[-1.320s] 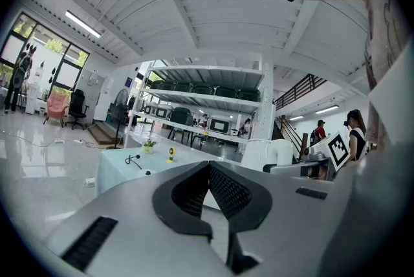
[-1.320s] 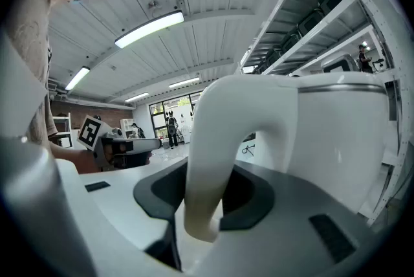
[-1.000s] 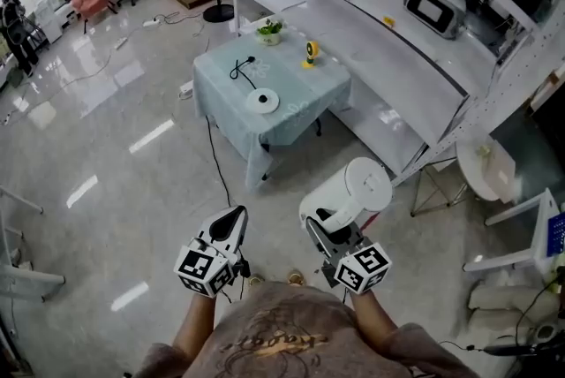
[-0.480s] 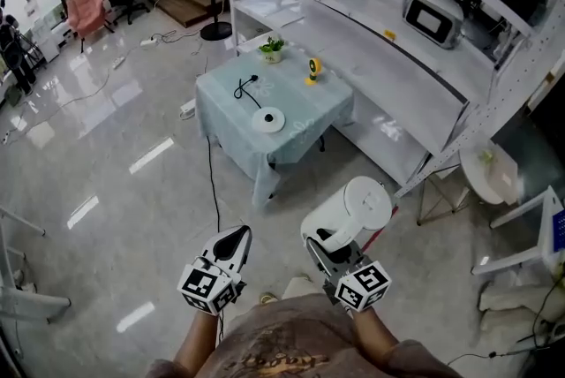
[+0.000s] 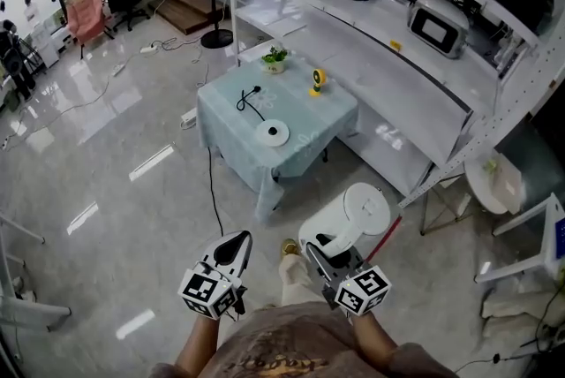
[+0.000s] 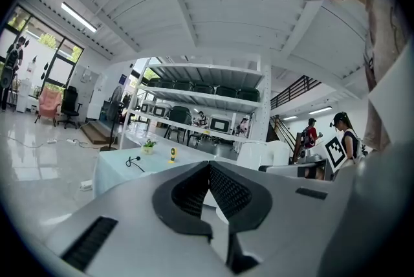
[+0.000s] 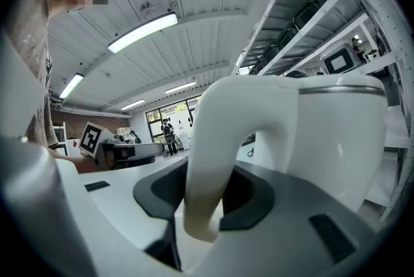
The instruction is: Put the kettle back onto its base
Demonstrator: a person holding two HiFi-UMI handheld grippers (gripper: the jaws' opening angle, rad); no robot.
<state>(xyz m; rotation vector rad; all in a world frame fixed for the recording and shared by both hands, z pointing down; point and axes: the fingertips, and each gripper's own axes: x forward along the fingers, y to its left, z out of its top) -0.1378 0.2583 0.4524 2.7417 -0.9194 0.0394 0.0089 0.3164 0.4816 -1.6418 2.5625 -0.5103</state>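
Observation:
The white kettle [image 5: 350,220] hangs over the floor in front of me, my right gripper [image 5: 322,254] shut on its curved handle [image 7: 208,159]. In the right gripper view the kettle body [image 7: 326,140] fills the right side, the handle pinched between the dark pads. The round white base [image 5: 274,133] lies on a small table with a light blue cloth [image 5: 305,107] well ahead of both grippers, its black cord [image 5: 246,98] trailing beyond it. My left gripper [image 5: 235,245] is level with the right one, shut and empty; its pads [image 6: 223,188] meet.
A small potted plant [image 5: 274,58] and a yellow object [image 5: 316,82] stand at the table's far side. A long white counter and shelving with appliances [image 5: 439,23] run along the right. Round white stools [image 5: 494,182] stand at the right; the glossy floor [image 5: 106,155] spreads left.
The table and its base have come nearer in the head view as I walk towards them. Both grippers travel along with me, the kettle still held.

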